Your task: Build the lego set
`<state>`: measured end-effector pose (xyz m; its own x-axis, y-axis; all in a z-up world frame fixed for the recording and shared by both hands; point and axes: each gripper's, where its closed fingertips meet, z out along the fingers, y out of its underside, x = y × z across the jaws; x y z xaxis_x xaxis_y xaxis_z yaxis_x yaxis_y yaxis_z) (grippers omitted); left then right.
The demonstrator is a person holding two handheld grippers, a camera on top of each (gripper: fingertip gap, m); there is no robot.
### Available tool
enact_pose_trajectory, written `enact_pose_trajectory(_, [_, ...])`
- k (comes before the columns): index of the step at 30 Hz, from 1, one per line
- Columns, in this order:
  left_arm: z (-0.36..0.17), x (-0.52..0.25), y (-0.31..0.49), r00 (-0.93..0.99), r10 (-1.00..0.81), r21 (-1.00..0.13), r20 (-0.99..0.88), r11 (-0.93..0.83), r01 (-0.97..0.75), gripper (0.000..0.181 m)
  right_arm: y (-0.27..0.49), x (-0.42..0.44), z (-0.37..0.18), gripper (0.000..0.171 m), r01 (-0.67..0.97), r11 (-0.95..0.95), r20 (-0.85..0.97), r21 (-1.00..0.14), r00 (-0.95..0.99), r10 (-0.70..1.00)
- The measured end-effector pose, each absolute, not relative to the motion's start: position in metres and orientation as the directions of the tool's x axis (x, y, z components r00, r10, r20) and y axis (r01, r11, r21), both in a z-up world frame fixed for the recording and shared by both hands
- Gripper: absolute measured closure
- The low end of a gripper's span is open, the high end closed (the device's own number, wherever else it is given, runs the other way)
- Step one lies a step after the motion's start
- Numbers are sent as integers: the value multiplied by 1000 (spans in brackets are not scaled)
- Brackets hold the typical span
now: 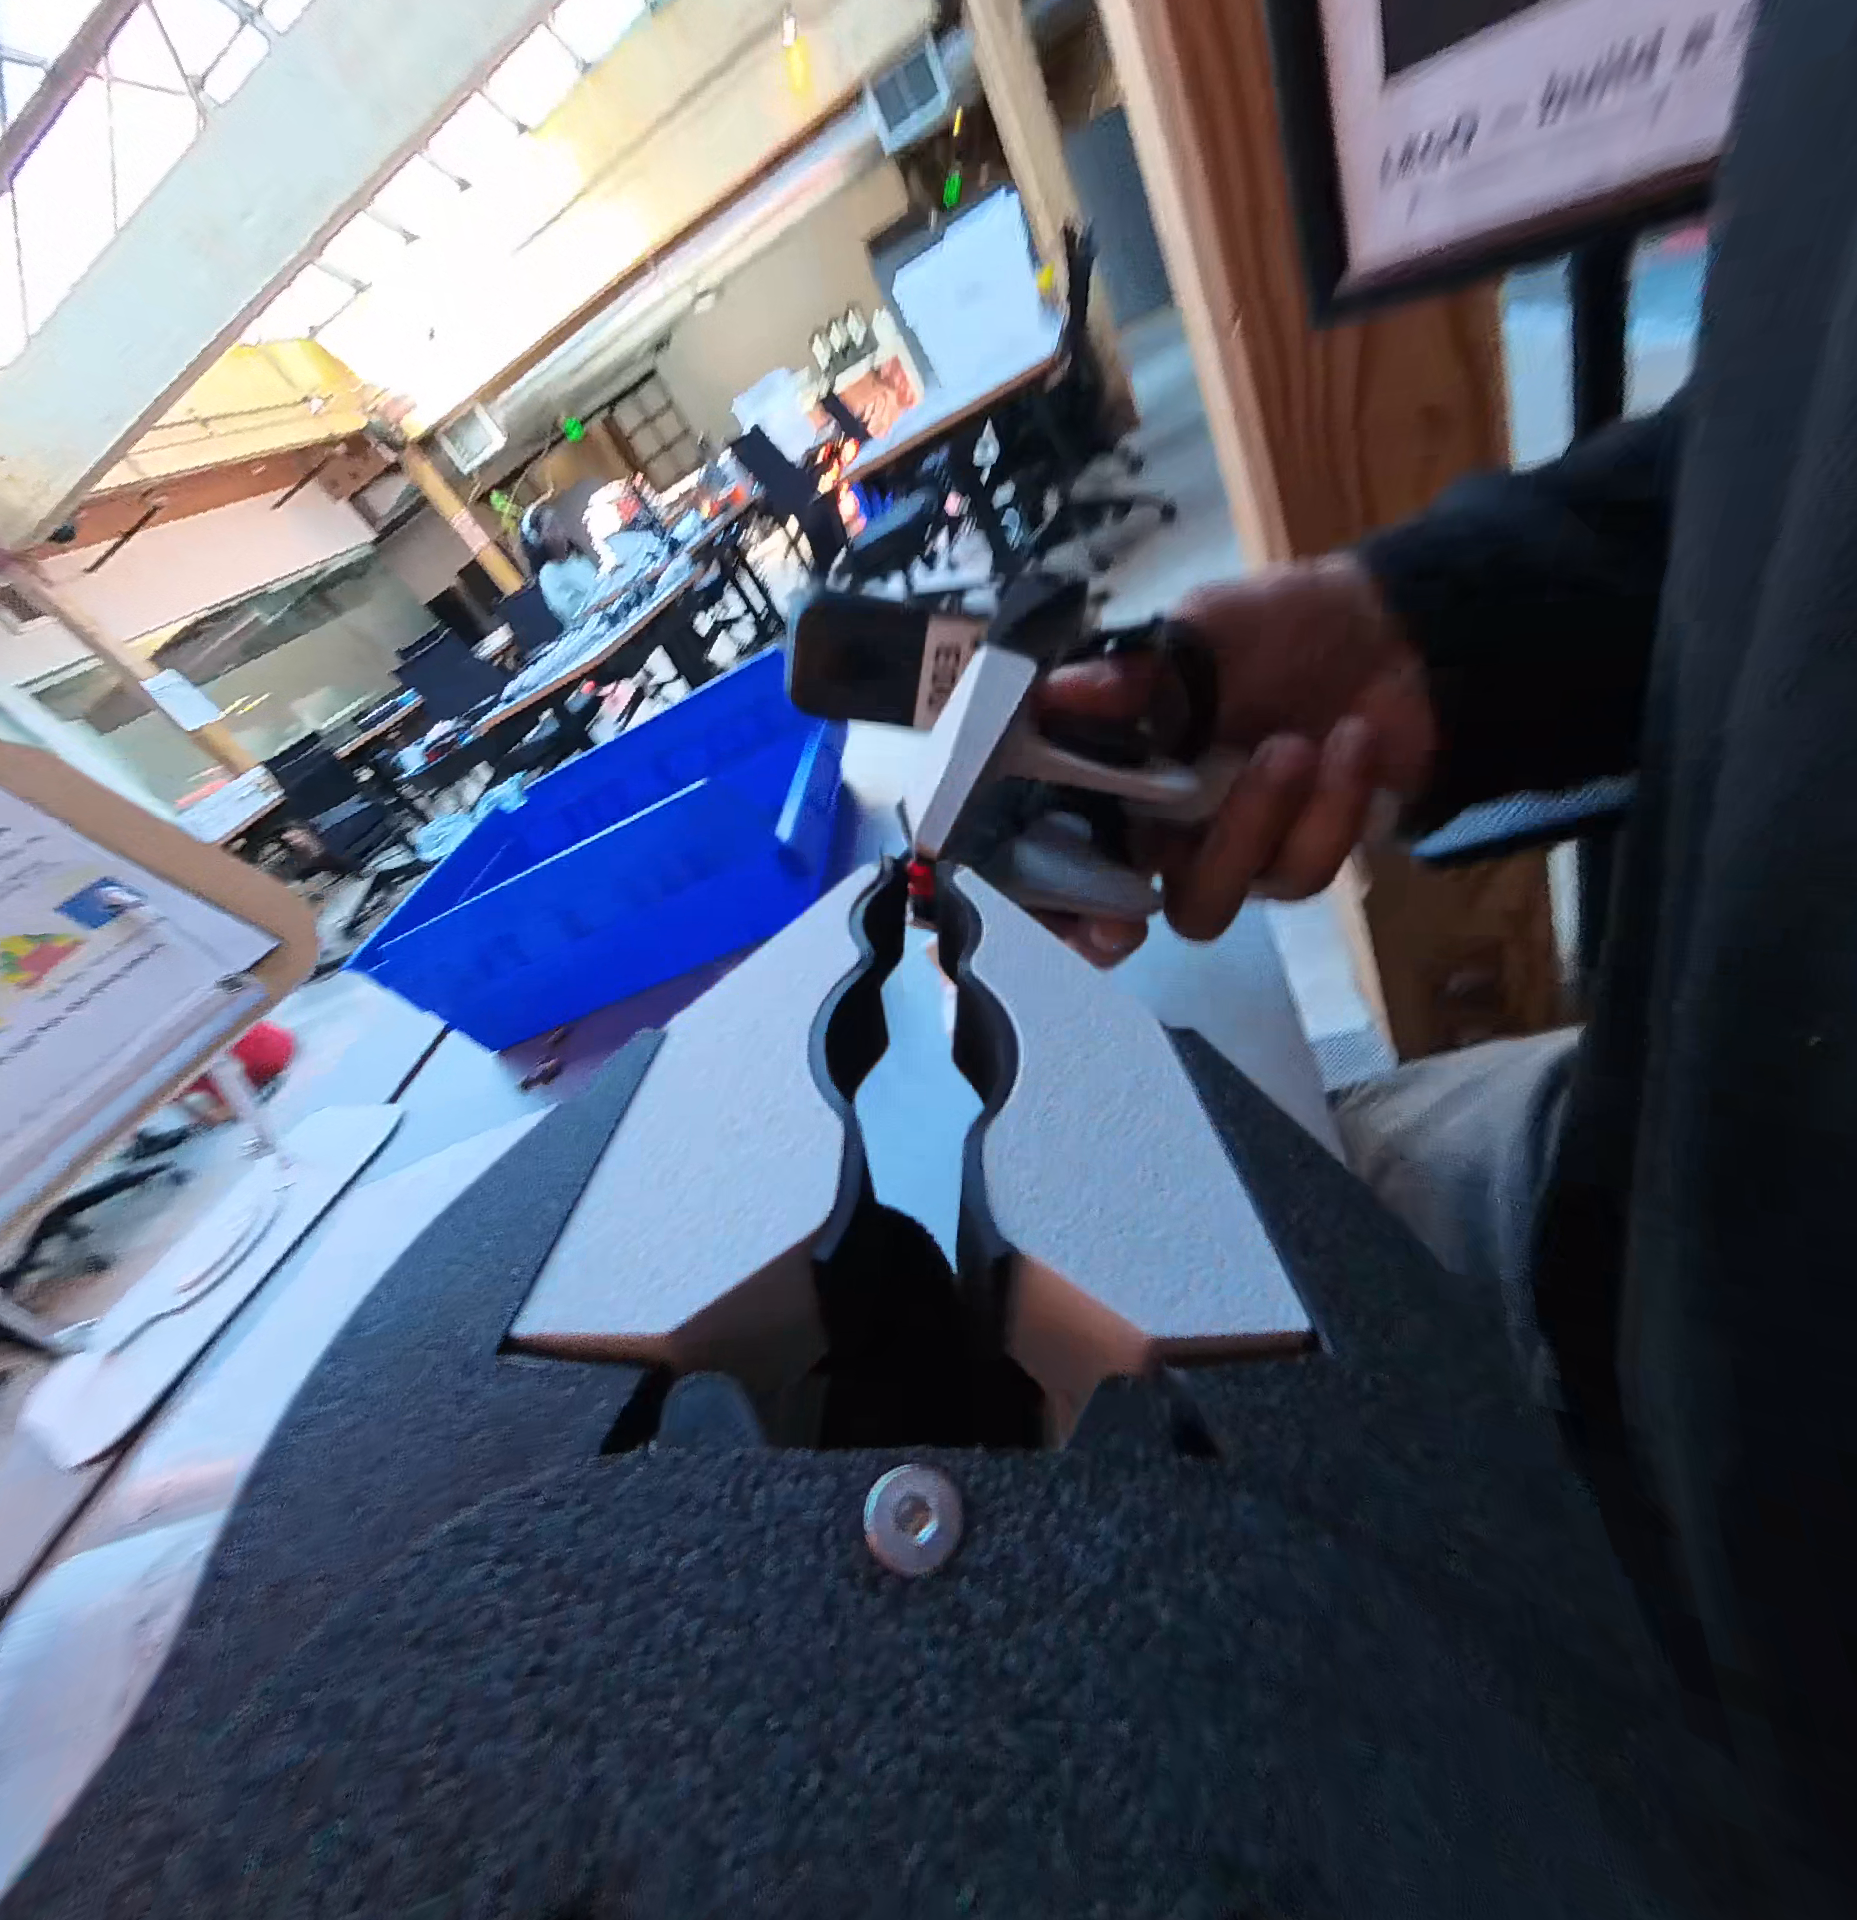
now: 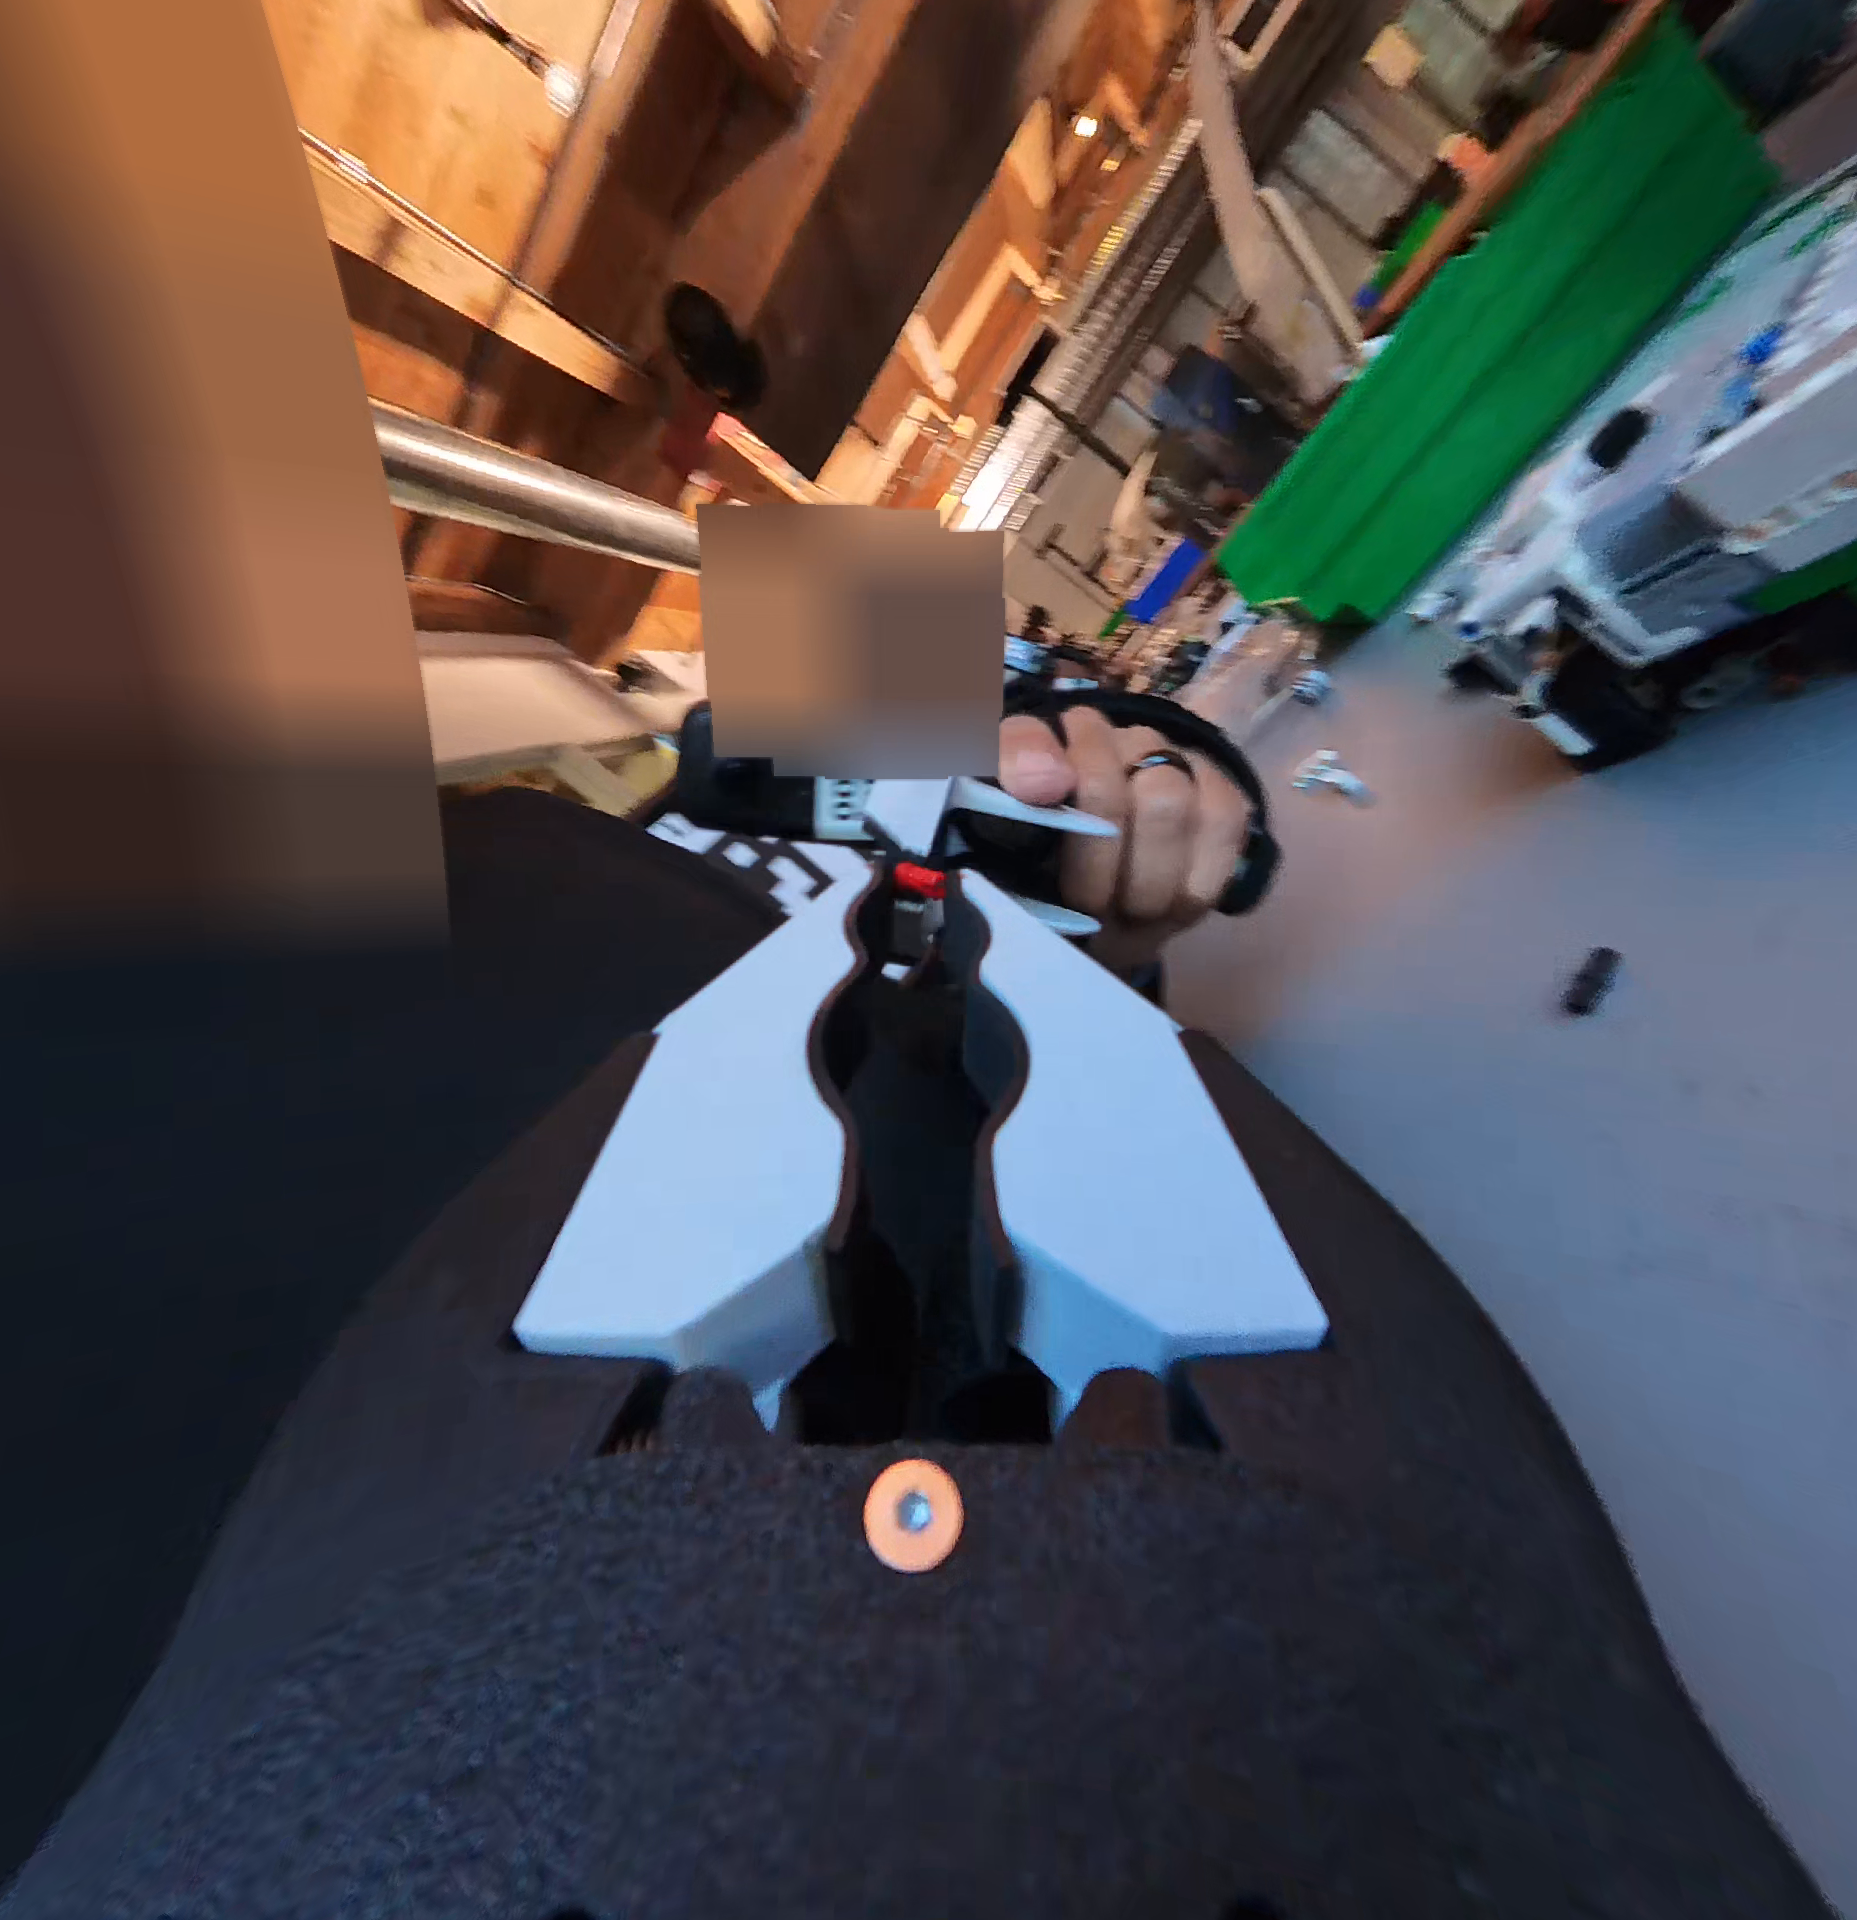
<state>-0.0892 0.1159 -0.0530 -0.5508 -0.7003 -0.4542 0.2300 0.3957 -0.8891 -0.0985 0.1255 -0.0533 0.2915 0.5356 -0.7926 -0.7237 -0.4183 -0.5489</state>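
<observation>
A: Grippers tip to tip, both lifted off the table. Left gripper [image 1: 921, 902] jaws nearly closed, pinching a small lego piece [image 1: 919, 888], red top, dark below.

B: And the right one?

A: Right gripper [image 2: 911, 914] also narrowed at the tips, same lego piece [image 2: 916, 902] sits between them. Looks gripped from both sides, but which one bears the load, can't tell.

B: Where's the other gripper in each view?

A: Left wrist view: right gripper coming in from the upper right, a hand [image 1: 1288, 748] on its handle. Right wrist view: a hand [image 2: 1142, 821] with a ring behind the piece.

B: Background?

A: Blue bin [image 1: 612, 862] on the white table [image 1: 384, 1049], instruction sheet [image 1: 62, 966] at the left edge. Both frames blurry.
</observation>
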Motion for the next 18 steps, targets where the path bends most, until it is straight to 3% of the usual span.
enact_pose_trajectory(4, [-64,-84,124,-473,-666,-803,-577,568,179,178,131,-93,-64,163,-653,-402,-761,-642,482,434])
enact_pose_trajectory(8, [-66,-84,126,-429,-645,-761,-632,622,185,178,133,-93,-66,163,-633,-414,-756,-654,520,399])
enact_pose_trajectory(18, [-55,-89,127,-465,-724,-859,-510,455,233,179,126,-92,-53,158,-710,-419,-800,-565,349,488])
